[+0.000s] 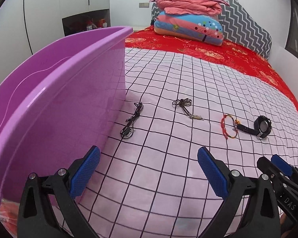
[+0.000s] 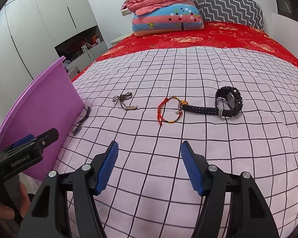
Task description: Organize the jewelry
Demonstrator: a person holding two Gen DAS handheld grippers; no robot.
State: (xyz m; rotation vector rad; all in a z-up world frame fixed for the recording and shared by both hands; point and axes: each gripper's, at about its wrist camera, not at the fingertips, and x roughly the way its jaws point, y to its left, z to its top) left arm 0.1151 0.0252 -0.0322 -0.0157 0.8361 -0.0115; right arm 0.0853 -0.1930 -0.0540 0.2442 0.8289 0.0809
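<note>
Several pieces lie in a row on the pink checked cloth [image 1: 159, 168]: a black cord necklace [image 1: 131, 121] [image 2: 80, 122] beside the purple bin, a brown cord necklace with a metal clasp [image 1: 185, 108] [image 2: 125, 101], a red woven bracelet [image 1: 229, 126] [image 2: 168, 110] and a black wristwatch [image 1: 258, 128] [image 2: 226, 103]. My left gripper [image 1: 149, 162] hovers open in front of the necklaces, nothing between its blue pads. My right gripper [image 2: 149, 158] hovers open short of the bracelet, also holding nothing.
A tall purple plastic bin [image 1: 59, 99] [image 2: 39, 115] stands on the left, its wall close to the left gripper. Folded quilts and pillows [image 1: 188, 15] are stacked at the far end on the red bedspread [image 1: 228, 53]. A grey wardrobe [image 2: 39, 29] lines the left wall.
</note>
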